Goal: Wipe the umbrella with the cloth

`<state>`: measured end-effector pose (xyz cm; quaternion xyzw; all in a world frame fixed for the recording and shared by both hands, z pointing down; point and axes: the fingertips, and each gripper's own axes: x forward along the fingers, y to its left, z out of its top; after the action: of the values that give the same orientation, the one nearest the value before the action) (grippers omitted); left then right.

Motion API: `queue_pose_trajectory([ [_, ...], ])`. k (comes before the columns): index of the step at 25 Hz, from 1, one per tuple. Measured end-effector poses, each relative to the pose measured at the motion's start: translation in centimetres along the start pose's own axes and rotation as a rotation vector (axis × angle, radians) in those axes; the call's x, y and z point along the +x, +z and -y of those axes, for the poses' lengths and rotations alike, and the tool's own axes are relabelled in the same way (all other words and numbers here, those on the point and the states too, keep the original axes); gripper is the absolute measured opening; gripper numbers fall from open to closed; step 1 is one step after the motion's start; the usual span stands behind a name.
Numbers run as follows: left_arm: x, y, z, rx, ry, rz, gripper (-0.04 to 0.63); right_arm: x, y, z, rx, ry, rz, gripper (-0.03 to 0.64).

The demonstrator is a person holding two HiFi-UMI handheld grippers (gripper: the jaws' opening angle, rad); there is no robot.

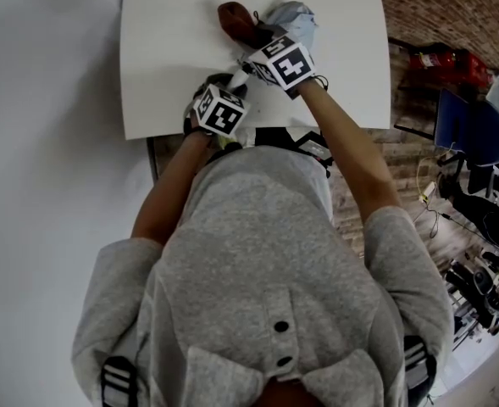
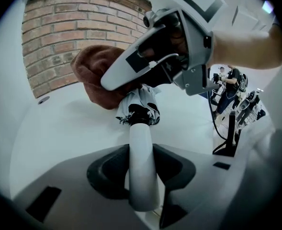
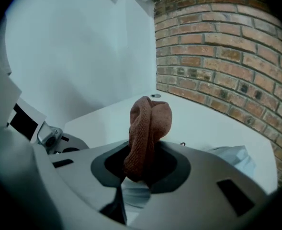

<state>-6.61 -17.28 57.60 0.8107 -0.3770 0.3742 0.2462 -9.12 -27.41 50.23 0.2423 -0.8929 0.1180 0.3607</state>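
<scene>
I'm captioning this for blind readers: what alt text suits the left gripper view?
The left gripper has its jaws shut on the white handle of a folded grey umbrella over a white table. Just beyond, the right gripper holds a brown cloth against the umbrella, with a brick wall behind.

The umbrella [image 1: 298, 17] lay on the surface [image 1: 169, 66], handle toward the person. The left tool [image 1: 235, 83] clasped the handle's near end; the right tool [image 1: 257, 41] (just beyond it) held the cloth [image 1: 235, 22] against the canopy's left side.
</scene>
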Motion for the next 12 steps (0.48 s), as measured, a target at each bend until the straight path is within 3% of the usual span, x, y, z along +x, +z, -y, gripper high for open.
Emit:
queue_pose_trajectory([
  [12, 1.5, -0.1, -0.8, 0.006, 0.001, 0.006, 0.155, -0.1, -1.5, -3.4, 0.208, 0.168, 0.044, 0.1],
])
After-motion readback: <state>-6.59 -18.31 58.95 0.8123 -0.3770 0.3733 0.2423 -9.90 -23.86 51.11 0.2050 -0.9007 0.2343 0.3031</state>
